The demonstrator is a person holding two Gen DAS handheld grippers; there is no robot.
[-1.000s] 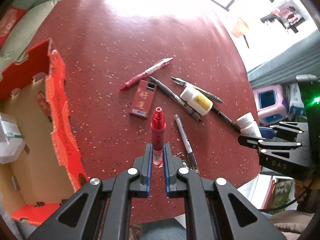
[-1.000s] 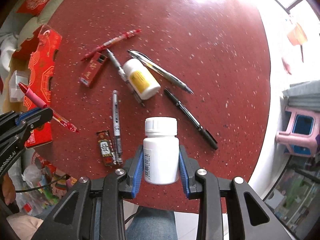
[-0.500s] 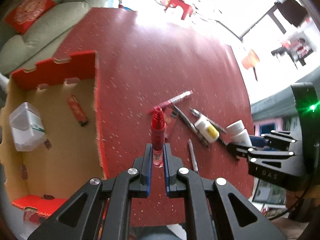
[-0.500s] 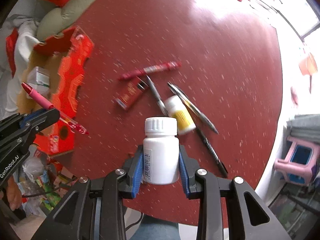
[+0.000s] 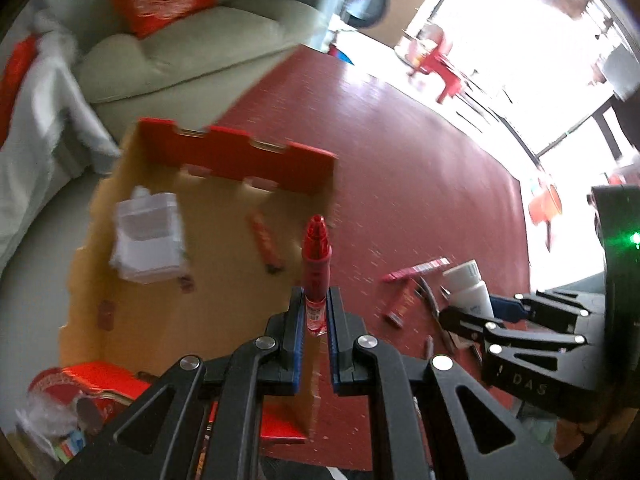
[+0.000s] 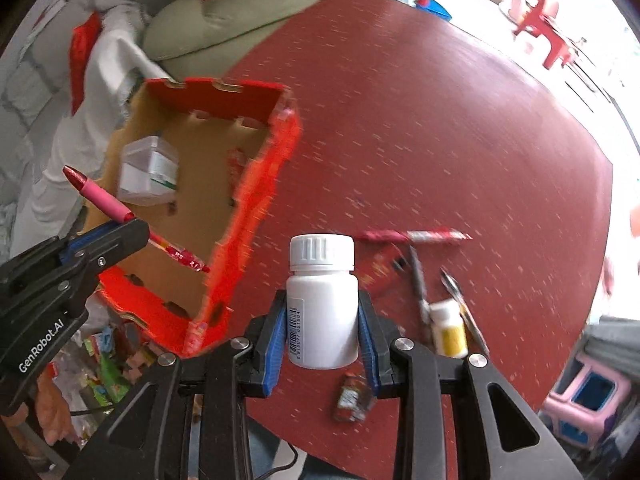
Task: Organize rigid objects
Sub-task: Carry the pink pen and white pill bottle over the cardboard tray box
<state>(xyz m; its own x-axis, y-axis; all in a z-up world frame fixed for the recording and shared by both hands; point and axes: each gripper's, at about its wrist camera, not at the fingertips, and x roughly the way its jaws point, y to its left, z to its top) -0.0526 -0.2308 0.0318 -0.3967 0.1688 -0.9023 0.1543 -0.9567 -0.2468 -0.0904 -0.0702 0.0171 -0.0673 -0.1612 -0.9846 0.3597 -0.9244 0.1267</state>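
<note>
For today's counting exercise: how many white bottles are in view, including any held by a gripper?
2. One white bottle is clamped in the right gripper; the yellow-labelled bottle lies on the red table among pens. More may be hidden behind the box wall.

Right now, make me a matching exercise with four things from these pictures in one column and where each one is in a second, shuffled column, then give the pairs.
Things:
1. red pen
2. white bottle
3. clear plastic container
4. yellow-labelled bottle

Places:
A. lying on the red table
B. clamped in the right gripper
C. inside the cardboard box
D. clamped in the left gripper

Pairs: 1-D, 2-B, 3-C, 4-A
</note>
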